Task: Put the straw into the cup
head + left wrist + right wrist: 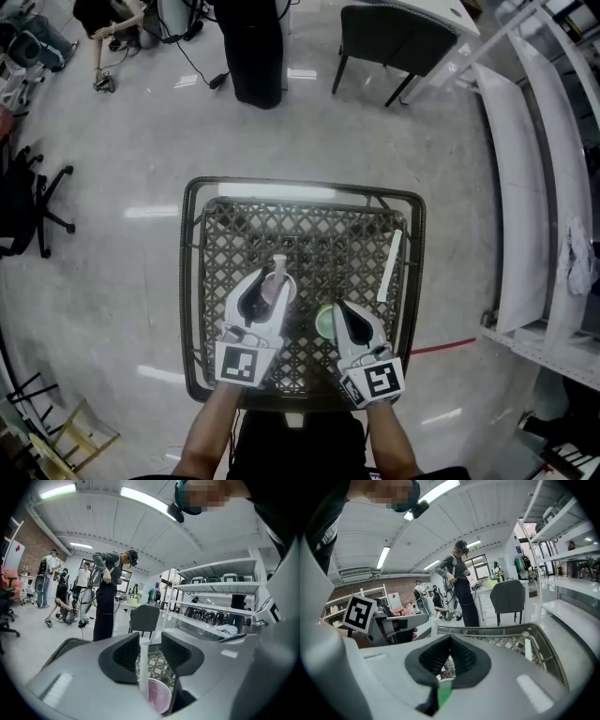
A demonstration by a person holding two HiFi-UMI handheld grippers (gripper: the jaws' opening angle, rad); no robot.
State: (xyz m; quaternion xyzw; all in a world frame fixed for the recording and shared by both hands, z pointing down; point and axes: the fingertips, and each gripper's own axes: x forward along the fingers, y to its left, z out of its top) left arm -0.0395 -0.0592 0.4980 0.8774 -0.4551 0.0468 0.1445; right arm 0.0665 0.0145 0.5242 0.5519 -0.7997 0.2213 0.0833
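On the wicker table (192, 281), a pink cup (271, 292) (159, 696) holds a white straw (278, 266) (143, 660) that stands upright in it. My left gripper (273, 280) (150, 641) is open around that straw; the straw stands close to the left pad, with a gap on its right. A green cup (323, 324) (444, 693) stands just left of my right gripper (339, 306) (450, 639), which is shut, its pads meeting with nothing between them. The green rim shows below its jaws.
A second white straw (389, 266) lies at the table's right side. Beyond the table are a person in black (249, 47) and a dark chair (389, 37). White shelves (525, 187) run along the right, and an office chair (28, 202) is at the left.
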